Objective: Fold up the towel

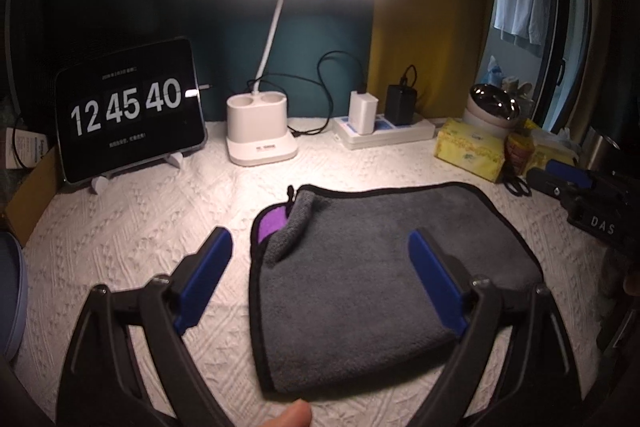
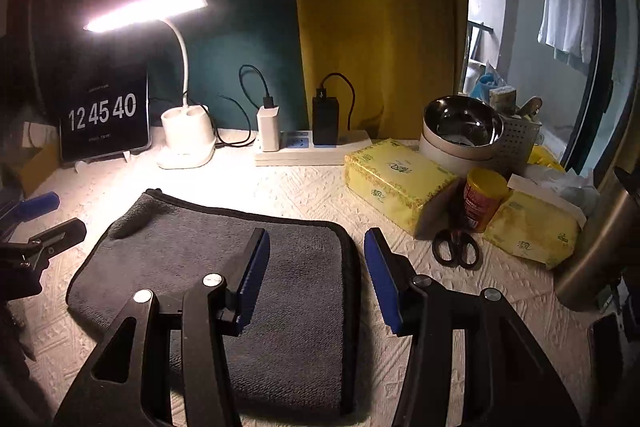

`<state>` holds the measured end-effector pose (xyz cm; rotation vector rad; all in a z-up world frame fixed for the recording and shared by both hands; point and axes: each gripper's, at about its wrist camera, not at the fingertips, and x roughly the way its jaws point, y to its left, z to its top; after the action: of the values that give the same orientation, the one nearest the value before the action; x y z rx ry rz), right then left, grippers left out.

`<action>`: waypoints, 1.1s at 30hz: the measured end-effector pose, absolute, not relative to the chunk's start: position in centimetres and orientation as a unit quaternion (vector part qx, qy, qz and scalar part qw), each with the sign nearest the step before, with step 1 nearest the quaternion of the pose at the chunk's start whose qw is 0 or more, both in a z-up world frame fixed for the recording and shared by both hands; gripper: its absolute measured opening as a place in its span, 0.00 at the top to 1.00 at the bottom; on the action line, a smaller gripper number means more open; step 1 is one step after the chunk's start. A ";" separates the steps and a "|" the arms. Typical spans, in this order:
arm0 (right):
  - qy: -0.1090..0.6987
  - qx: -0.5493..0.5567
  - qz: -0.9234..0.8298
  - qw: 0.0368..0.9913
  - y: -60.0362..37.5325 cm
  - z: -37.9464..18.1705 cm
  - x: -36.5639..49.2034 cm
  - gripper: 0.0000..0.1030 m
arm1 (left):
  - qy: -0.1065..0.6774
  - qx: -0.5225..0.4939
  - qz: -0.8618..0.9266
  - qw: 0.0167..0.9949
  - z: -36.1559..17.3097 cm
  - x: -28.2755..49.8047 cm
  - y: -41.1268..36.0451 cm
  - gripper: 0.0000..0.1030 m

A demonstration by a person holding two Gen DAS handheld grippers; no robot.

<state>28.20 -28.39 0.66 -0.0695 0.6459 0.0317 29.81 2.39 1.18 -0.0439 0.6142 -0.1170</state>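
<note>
The grey towel [image 1: 360,279] lies folded on the white-clothed bench [image 1: 140,227], black-trimmed edges bare all round, a purple corner showing at its far left. Open cloth lies left of the left gripper [image 1: 320,267], whose fingers [image 1: 208,267] spread wide, empty, straddling the towel's left edge. The right gripper [image 2: 316,267] hovers, fingers [image 2: 380,279] wide across the right edge; scissors [image 2: 456,247] lie just right.

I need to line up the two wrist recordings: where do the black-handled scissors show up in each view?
Left wrist view: the black-handled scissors lie at the right edge, just past the yellow tissue pack, partly cut off by the other hand-held gripper.
Right wrist view: scissors lie right of centre on the white tablecloth, in front of the red can.
Shared landmark: the tablet clock showing 12 45 40.
</note>
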 end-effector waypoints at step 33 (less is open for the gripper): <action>0.254 -0.062 0.057 0.963 -23.6 -0.2 15.4 0.49 | 0.206 -0.010 -0.083 0.975 0.3 14.2 1.5 0.12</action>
<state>15.39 -23.57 -0.24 -0.1249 0.5148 0.1156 14.23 1.47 0.34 -0.0200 0.4157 -0.1669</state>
